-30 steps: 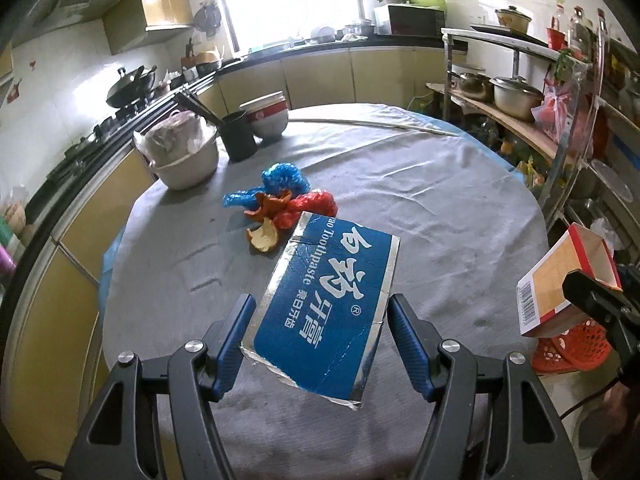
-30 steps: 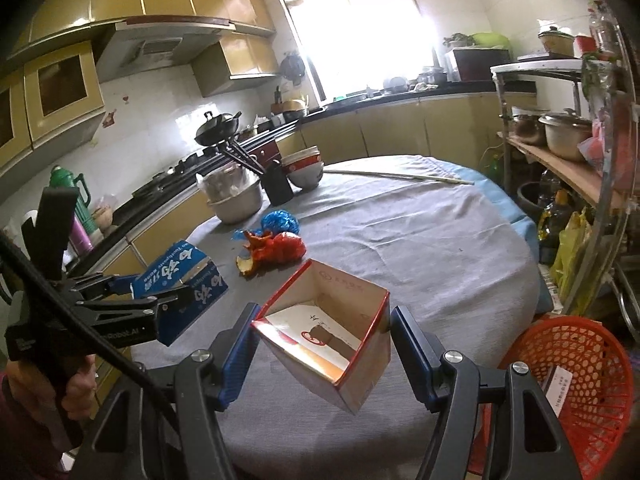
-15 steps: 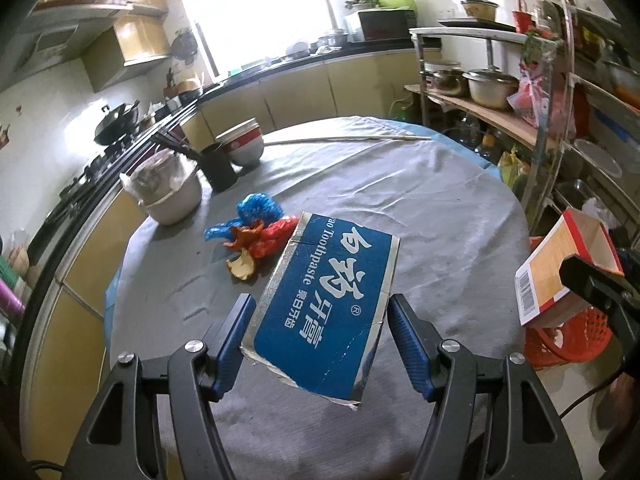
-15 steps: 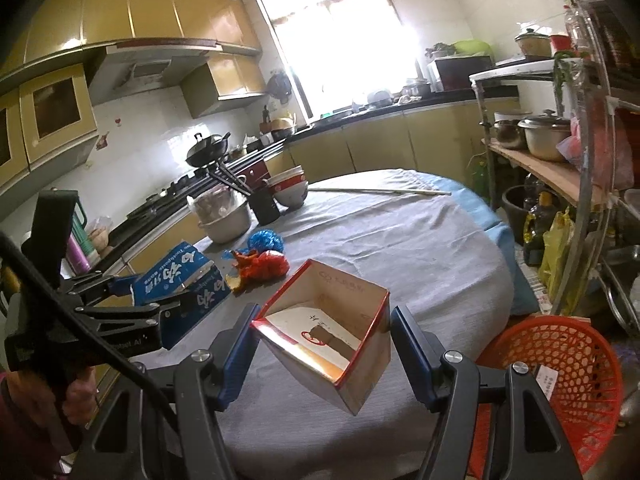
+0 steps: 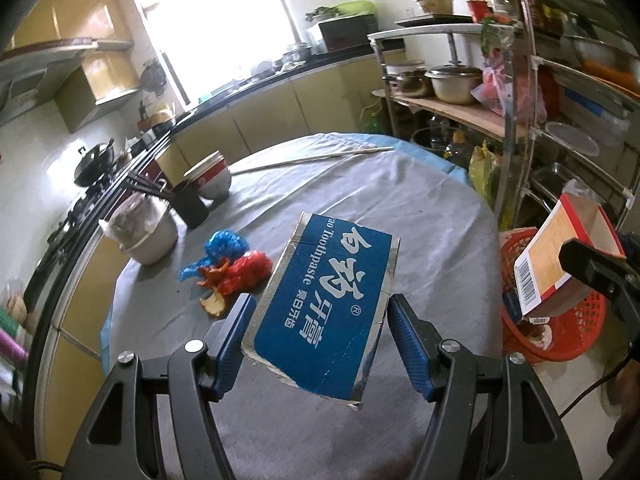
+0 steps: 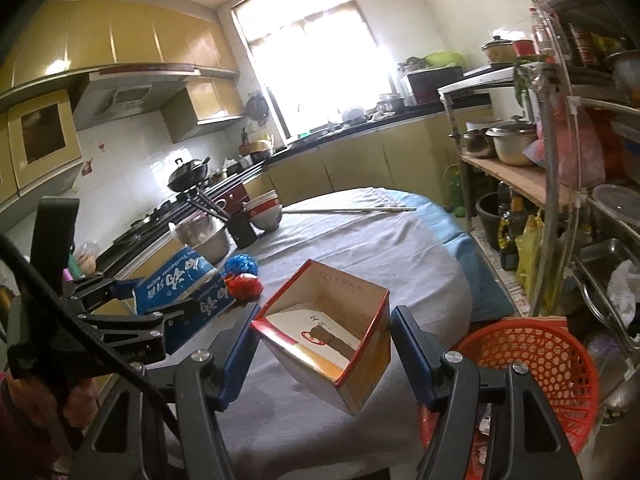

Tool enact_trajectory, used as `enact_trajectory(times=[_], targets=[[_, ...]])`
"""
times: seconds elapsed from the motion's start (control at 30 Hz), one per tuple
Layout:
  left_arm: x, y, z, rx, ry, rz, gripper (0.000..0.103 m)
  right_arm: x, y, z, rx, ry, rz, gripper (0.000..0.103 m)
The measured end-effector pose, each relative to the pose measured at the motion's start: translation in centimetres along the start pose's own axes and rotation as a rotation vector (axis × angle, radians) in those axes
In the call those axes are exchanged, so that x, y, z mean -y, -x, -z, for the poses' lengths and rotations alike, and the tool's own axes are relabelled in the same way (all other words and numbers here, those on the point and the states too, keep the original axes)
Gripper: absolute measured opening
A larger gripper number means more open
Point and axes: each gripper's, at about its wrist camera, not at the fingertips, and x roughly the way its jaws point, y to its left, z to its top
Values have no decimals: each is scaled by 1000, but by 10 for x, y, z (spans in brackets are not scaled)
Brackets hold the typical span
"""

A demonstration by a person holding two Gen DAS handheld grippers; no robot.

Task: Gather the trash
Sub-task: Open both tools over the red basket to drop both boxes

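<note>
My left gripper [image 5: 318,320] is shut on a blue toothpaste box [image 5: 324,304], held above the grey-clothed round table [image 5: 420,216]. That same blue toothpaste box [image 6: 180,284] shows at the left in the right wrist view. My right gripper [image 6: 324,336] is shut on an open red-and-tan carton [image 6: 332,328], which hangs near the table's near edge; the carton [image 5: 560,256] also appears at the right of the left wrist view. A red plastic basket [image 6: 532,364] stands on the floor to the right, below the carton. A blue bag [image 5: 226,242], a red bag [image 5: 250,270] and fruit peel [image 5: 214,302] lie on the cloth.
A steel pot [image 5: 148,232], a black cup with chopsticks [image 5: 192,204] and stacked bowls [image 5: 210,176] stand at the table's left. Long chopsticks [image 5: 312,158] lie at the far side. A metal rack with pots [image 5: 452,84] lines the right. A hand [image 6: 24,404] holds the left gripper.
Both grippers have drawn back from the table with their boxes still held, so the table and bags look farther off. The red basket has come more fully into view.
</note>
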Motion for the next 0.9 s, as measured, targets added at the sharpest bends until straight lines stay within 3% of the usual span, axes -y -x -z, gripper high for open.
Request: enact_trajectory(times=[0.7, 0.9], targets=[[81, -2, -34, 45, -163, 102, 69, 70, 46, 2, 47, -106, 146, 69], [116, -11, -40, 28, -206, 255, 69, 100, 56, 18, 20, -154, 214, 69]])
